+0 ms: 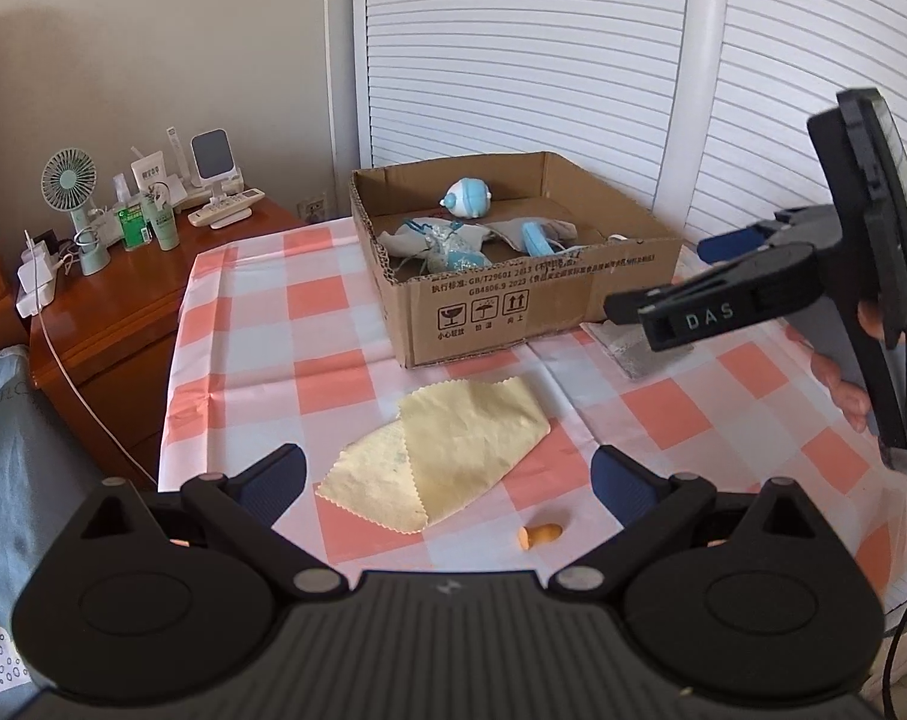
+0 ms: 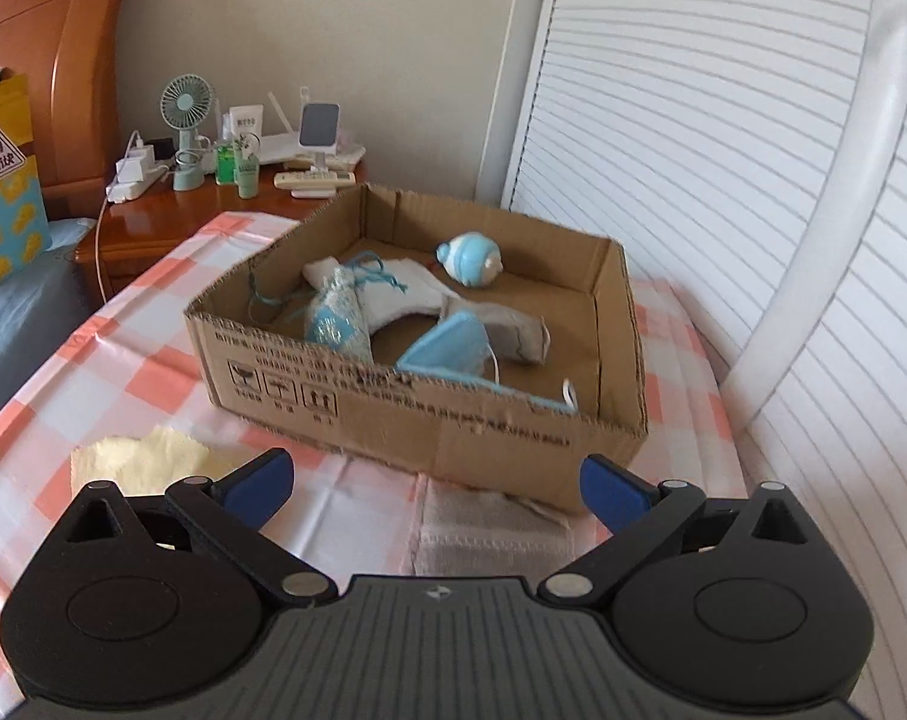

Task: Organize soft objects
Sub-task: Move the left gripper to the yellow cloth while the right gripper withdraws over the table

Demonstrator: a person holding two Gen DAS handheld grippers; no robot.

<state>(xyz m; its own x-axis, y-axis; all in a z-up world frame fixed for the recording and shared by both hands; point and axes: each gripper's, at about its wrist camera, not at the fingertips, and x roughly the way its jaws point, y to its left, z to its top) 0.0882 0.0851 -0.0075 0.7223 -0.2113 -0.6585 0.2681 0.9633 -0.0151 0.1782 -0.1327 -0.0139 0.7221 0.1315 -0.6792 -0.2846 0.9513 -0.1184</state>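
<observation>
- Left gripper (image 1: 447, 474): jaws wide, empty, straddling the yellow cloth (image 1: 435, 456) at twelve o'clock, apparently lined up for pickup.
- Right gripper (image 2: 432, 483): jaws wide, empty, above the grey cloth (image 2: 489, 531).
- Cardboard box (image 1: 531, 312) at one o'clock collects soft items.

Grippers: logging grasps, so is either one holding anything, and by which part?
Nothing is held: left gripper and right gripper are both open and empty.

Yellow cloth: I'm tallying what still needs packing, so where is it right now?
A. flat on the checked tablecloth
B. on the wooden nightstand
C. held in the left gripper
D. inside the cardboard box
A: the yellow cloth lies folded on the tablecloth, in front of the box, untouched by the open left gripper.
</observation>
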